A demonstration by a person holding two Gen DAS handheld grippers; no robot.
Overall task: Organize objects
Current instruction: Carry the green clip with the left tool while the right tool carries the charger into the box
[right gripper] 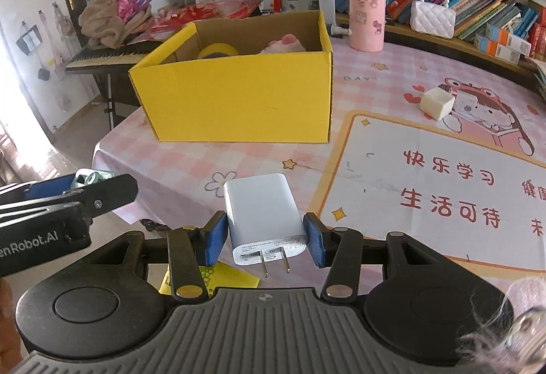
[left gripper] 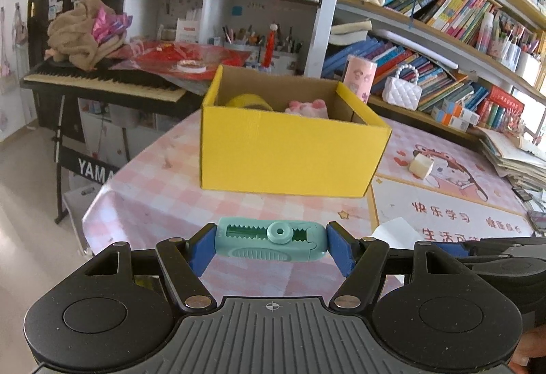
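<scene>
Fingers (left gripper: 201, 251) of the left gripper (left gripper: 271, 246) pinch a teal correction-tape dispenser (left gripper: 271, 240) end to end, long axis crosswise, held above the worktop (left gripper: 163, 196) and short of the yellow box (left gripper: 290, 152). Fingers (right gripper: 315, 242) of the right gripper (right gripper: 266, 242) pinch a white charger (right gripper: 262, 213) by its side faces, prongs pointing back toward the camera, also clear of the worktop. The box stands open approx. centre-far in both views; yellow tape roll (right gripper: 218, 51) and a pink plush item (right gripper: 285, 46) already lie inside. A cream cube (right gripper: 436, 103) sits on the printed mat (right gripper: 443, 189), well apart from the box, not yet collected. Judged step: carry both held items over the box rim and release. Risks — (1) dispenser is gripped only at its rounded ends; any tilt or slack in the squeeze may let it pivot or drop before the rim is cleared. (2) Charger shell looks smooth, so pad slip is likely if jolted. (3) Both grippers sit close side by side — simultaneous approach to one opening may cause a clash. (4) A low approach may strike the near box wall and shove the light box across the worktop, toward the far edge.
</scene>
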